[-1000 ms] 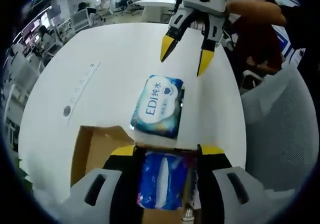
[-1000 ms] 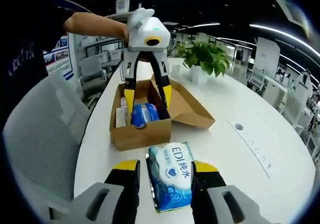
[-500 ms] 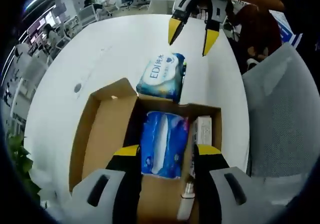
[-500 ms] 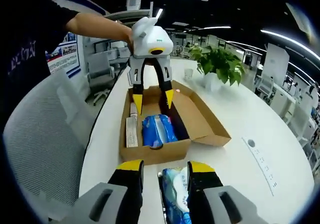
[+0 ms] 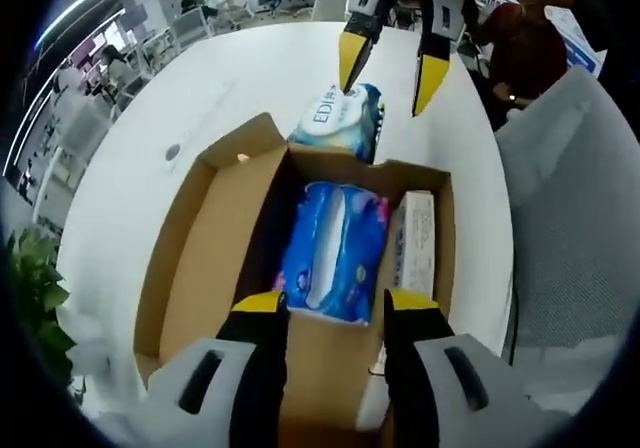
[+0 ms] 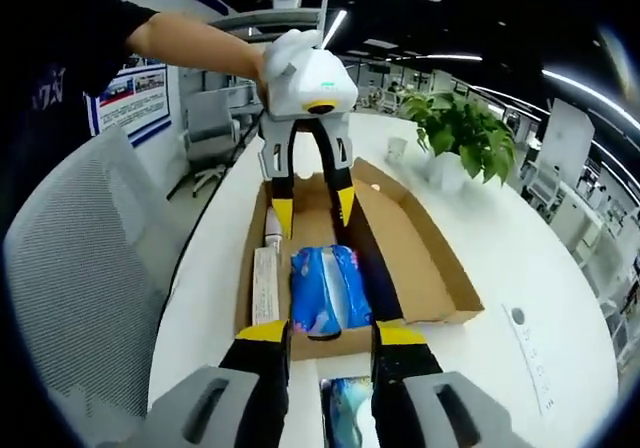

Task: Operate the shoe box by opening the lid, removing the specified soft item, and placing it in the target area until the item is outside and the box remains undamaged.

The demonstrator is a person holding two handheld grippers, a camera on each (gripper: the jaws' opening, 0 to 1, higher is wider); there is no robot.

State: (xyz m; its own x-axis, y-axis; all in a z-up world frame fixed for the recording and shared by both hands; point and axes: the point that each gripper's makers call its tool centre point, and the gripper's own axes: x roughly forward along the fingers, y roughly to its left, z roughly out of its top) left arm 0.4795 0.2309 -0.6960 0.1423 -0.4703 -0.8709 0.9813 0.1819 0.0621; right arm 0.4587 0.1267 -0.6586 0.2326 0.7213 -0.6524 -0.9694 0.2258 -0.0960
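Pulling back, I raised my empty, open left gripper (image 5: 325, 313) over the box (image 5: 215, 258); right gripper (image 5: 388, 68) open too, wipes (image 5: 340, 118) already out.

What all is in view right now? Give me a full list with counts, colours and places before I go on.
Shoe box: one, brown cardboard, open on the white table, lid flap folded out flat to one side.
Blue soft pack: one, blue and white, lying inside the box.
Slim white carton: one, white, inside the box beside the blue pack.
EDI wipes pack: one, blue and white, on the table just outside the box's end.
Table: one, white, rounded.
Potted plant: one, green, on the table past the box.
Mesh chair: one, grey, beside the table.
Left gripper: yellow tips, jaws apart over the box.
Right gripper: yellow tips, jaws apart above the wipes pack.
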